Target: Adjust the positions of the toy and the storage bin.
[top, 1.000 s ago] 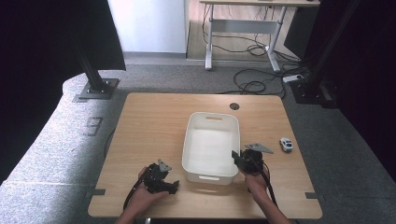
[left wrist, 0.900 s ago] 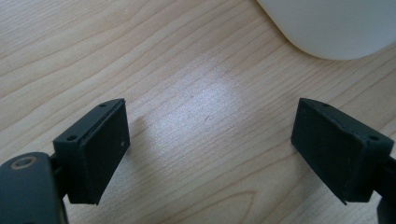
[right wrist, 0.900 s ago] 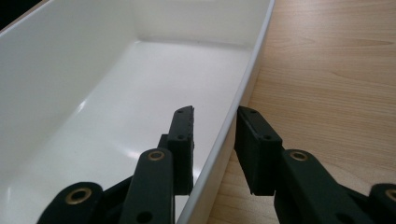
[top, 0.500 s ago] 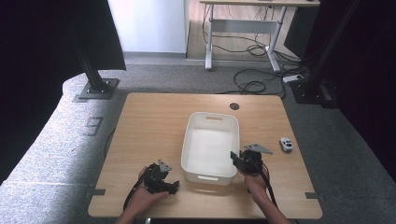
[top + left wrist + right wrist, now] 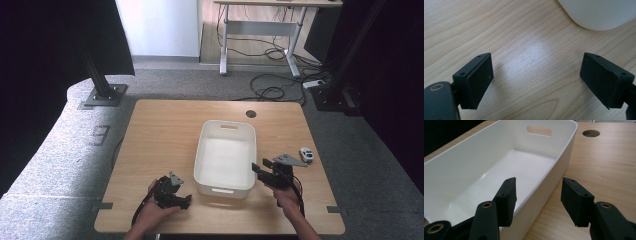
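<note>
- The right claw (image 5: 259,169) has just been opening; its jaws now stand apart astride the white bin's (image 5: 564,152) right wall, pads off it.
- The left claw (image 5: 186,201) gapes wide over bare wood, holding nothing, near the bin's near left corner.
- The bin sits mid-surface (image 5: 165,130); a small toy car (image 5: 306,154) lies right of it.
- Beyond: grey carpet, cables, a desk (image 5: 260,20).
</note>
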`<state>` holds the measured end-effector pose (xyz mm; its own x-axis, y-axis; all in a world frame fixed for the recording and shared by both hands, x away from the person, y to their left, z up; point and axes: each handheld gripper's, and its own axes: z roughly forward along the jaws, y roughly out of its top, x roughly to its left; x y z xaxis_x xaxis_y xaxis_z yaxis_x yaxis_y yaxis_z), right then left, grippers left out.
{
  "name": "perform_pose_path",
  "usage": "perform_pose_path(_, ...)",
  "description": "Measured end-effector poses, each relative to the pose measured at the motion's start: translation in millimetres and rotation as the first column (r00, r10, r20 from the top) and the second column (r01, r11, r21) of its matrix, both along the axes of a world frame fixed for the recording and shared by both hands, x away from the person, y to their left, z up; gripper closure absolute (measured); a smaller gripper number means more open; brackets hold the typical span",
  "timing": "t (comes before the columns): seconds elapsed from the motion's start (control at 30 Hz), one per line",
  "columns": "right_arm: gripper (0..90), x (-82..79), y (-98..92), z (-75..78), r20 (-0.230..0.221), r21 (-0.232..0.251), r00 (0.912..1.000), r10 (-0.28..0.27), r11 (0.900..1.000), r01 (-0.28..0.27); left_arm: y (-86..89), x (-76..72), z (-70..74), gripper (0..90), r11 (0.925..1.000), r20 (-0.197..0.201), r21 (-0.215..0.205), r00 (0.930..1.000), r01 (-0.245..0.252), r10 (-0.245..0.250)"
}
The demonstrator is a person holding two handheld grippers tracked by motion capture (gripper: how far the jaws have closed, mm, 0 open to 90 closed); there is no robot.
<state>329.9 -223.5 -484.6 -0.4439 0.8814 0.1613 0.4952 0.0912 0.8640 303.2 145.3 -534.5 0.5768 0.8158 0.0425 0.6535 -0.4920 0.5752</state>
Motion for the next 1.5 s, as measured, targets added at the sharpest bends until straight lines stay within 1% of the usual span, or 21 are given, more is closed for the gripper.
perform_pose_path(0.03,43.9,-0.5,-3.2,0.7,0.003,-0.016,0.9999,0.013,1.0,-0.013,0.1,-0.1,0.0,12.1,1.0,0.0,0.0,1.0,0.0,0.0)
perform_pose_path(0.07,43.2,-0.7,-4.9,0.9,0.005,-0.022,0.9998,0.02,1.0,-0.02,0.3,-0.3,-0.1,12.1,1.0,0.0,-0.002,1.0,0.0,0.0)
perform_pose_path(0.13,40.0,-0.9,-9.7,1.0,0.009,-0.021,0.9993,0.038,0.999,-0.037,0.7,-0.5,-0.6,12.1,1.0,0.001,-0.009,1.0,-0.004,0.004)
perform_pose_path(0.17,40.0,-0.9,-9.7,1.0,0.009,-0.021,0.9993,0.038,0.999,-0.037,0.7,-0.5,-0.6,12.1,1.0,0.001,-0.009,1.0,-0.004,0.004)
perform_pose_path(0.2,37.6,-1.0,-14.1,1.3,0.017,-0.024,0.9989,0.043,0.999,-0.043,1.2,-0.5,-0.5,12.1,1.0,-0.002,-0.009,1.0,-0.003,0.003)
perform_pose_path(0.27,36.3,-1.2,-16.9,1.1,0.027,-0.031,0.9988,0.04,0.999,-0.039,1.6,-0.5,-0.6,12.1,1.0,-0.003,-0.01,1.0,-0.002,0.002)
perform_pose_path(0.43,34.0,-2.2,-27.2,1.2,0.036,-0.019,0.9987,0.037,0.999,-0.037,1.6,0.0,-0.5,12.1,1.0,-0.005,-0.009,1.0,0.001,-0.001)
perform_pose_path(0.5,30.8,-3.1,-31.6,1.5,0.035,-0.018,0.9988,0.034,0.999,-0.033,1.3,0.5,-0.4,11.7,1.0,-0.006,-0.008,1.0,0.002,-0.002)
perform_pose_path(0.53,27.2,-3.9,-33.6,1.7,0.039,-0.02,0.9988,0.028,0.999,-0.028,1.2,0.8,-0.4,11.4,1.0,-0.007,-0.008,1.0,0.002,-0.003)
perform_pose_path(0.57,25.6,-5.0,-35.6,2.0,0.046,-0.027,0.9987,0.023,0.999,-0.022,1.0,1.2,-0.5,11.3,1.0,-0.007,-0.009,1.0,0.004,-0.004)
perform_pose_path(0.6,24.8,-5.8,-37.3,2.2,0.045,-0.036,0.9988,0.021,0.999,-0.019,0.5,1.6,-0.5,11.3,0.9999,-0.008,-0.009,1.0,0.005,-0.005)
perform_pose_path(0.67,23.4,-5.5,-40.8,1.6,0.027,-0.046,0.9992,0.029,0.999,-0.028,-0.8,2.3,-0.4,11.2,0.9999,-0.009,-0.007,0.9999,0.008,-0.008)
perform_pose_path(0.77,23.4,-6.0,-45.8,-0.7,0.015,-0.077,0.9997,0.019,0.997,-0.018,-3.2,3.6,-0.4,11.2,0.9998,-0.009,-0.007,0.9998,0.017,-0.017)
perform_pose_path(0.97,24.0,-4.4,-52.3,-2.7,0.002,-0.092,1.0,0.004,0.996,-0.004,-3.5,4.5,-0.5,11.0,0.9997,-0.013,-0.008,0.9997,0.022,-0.022)
perform_pose_path(1.23,24.8,-0.7,-55.1,-10.0,-0.026,-0.147,0.9997,-0.004,0.989,0.0,-3.9,4.4,-0.5,11.1,0.9998,-0.013,-0.008,0.9997,0.021,-0.021)
perform_pose_path(1.5,25.1,3.0,-59.3,-13.3,-0.045,-0.167,0.9987,-0.022,0.986,0.014,-4.1,3.7,-0.8,11.1,0.9998,-0.013,-0.013,0.9998,0.017,-0.017)
